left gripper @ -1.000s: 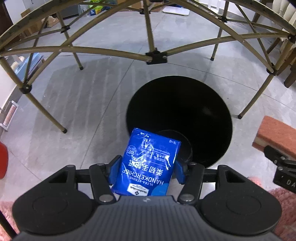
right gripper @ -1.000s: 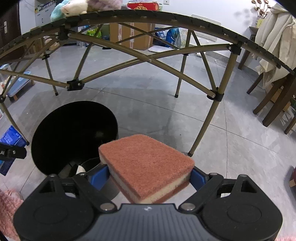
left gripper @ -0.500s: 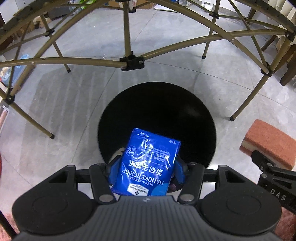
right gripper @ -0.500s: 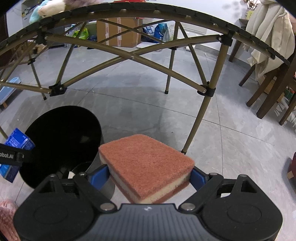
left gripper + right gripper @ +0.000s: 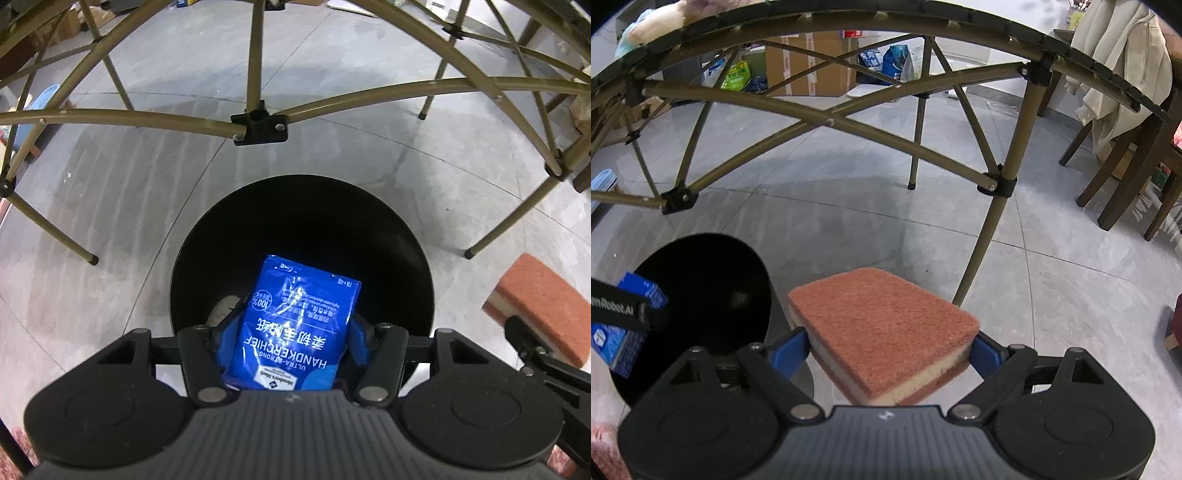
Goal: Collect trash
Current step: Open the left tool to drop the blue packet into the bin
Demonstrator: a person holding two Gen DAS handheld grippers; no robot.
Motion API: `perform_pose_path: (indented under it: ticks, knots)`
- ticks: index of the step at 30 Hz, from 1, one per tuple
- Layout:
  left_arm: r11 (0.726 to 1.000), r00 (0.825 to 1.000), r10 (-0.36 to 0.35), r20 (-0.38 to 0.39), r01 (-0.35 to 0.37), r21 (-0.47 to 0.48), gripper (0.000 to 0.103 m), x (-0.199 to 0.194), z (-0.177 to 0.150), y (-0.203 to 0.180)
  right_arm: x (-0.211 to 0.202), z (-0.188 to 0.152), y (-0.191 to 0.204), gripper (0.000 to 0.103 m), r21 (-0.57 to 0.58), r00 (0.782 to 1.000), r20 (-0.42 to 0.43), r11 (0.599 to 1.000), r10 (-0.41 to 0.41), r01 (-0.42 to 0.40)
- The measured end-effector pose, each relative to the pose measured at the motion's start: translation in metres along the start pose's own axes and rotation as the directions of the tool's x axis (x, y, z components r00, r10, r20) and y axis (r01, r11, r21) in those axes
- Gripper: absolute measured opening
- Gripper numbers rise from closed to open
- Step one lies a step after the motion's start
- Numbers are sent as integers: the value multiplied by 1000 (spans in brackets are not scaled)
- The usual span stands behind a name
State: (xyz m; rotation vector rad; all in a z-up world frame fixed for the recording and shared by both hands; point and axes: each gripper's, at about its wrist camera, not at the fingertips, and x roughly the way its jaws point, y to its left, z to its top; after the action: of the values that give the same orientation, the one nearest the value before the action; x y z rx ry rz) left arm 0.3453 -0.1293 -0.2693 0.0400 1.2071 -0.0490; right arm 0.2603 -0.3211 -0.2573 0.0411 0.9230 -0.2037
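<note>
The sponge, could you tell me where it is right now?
The sponge is clamped in the right gripper, right of the black bin.

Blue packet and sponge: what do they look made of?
Blue packet: thin glossy plastic film, judging by the crinkles and bright glare streaks; a soft tissue pack, going by its HANDKERCHIEF print. Sponge: coarse reddish fibrous scouring layers top and bottom, matte, with a pale porous foam core showing along the side edge.

Grey tile floor (image 5: pixel 1052 280); folding table frame (image 5: pixel 827 122); wooden chairs (image 5: pixel 1123 177); cardboard boxes (image 5: pixel 809 70) behind
</note>
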Motion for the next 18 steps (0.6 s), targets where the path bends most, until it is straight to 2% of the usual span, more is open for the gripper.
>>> perform_pose_path:
  ticks: [9,13,15,16,17,18]
  knots:
    - [999,999,34,-4,-34,-24,58,8,4,6,9,9,-1,90,9,1000,11,1000,-7,7]
    - [999,999,37,-6,-37,-15,64,9,3,5,8,7,-3,90,12,1000,12,1000,-13,13]
    - [1000,1000,26,-2,-26,-12,80,7,2,5,8,6,-3,90,13,1000,12,1000,-16,16]
    - [1000,1000,25,2,-25,-12,97,6,2,5,8,7,-3,90,13,1000,12,1000,-16,16]
    - [999,999,32,10,-32,-12,103,5,2,5,8,6,-4,90,13,1000,13,1000,-17,17]
    - [999,999,42,21,-42,-7,103,3,1,4,8,6,-4,90,12,1000,13,1000,-17,17]
